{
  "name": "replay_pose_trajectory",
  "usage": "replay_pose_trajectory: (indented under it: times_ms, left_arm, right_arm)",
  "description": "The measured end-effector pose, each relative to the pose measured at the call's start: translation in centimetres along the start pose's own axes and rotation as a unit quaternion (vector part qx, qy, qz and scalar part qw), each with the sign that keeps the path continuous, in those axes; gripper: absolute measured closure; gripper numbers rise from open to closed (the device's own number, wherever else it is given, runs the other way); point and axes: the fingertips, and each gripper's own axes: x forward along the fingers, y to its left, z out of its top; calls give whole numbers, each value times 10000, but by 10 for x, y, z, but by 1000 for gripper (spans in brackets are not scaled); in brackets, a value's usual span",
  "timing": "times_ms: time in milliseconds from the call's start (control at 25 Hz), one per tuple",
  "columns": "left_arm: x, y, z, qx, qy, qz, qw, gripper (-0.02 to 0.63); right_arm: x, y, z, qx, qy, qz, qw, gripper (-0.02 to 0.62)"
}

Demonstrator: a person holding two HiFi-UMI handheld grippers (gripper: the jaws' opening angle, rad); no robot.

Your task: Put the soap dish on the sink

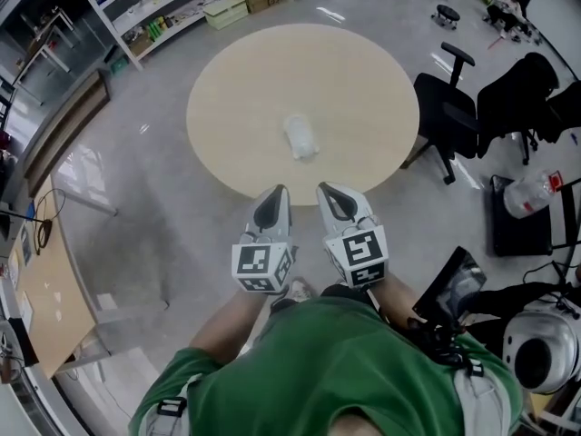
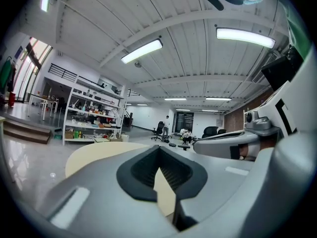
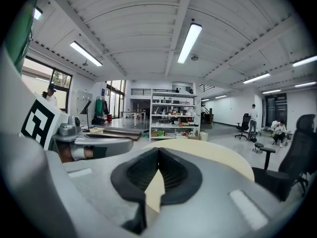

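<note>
Hovering side by side near the round surface's [image 1: 245, 89] near edge, the left hand-held gripper [image 1: 277, 192] and right hand-held gripper [image 1: 328, 189] are both closed, empty. The pale soap dish [image 1: 300, 137] lies mid-surface, well apart.

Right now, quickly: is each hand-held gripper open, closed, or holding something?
Left hand-held gripper: closed, holding nothing.
Right hand-held gripper: closed, holding nothing.

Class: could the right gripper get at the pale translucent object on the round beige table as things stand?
Probably yes: nothing lies between the right gripper and the pale translucent object on the round beige table, though its fingers are shut and would need opening first.
</note>
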Motion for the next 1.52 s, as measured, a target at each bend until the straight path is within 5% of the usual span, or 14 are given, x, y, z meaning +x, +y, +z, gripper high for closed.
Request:
replay_pose_trajectory:
  times_ms: [640,1520]
  left_arm:
    - [-23,-74,7,89,-226,442,9987,600]
    - [-30,-70,11,29,-297,479,9984,600]
  right_arm:
    - [-70,-27,-4,17,-240,417,9988,592]
    - [-72,-19,-1,-64,-258,461,9986,593]
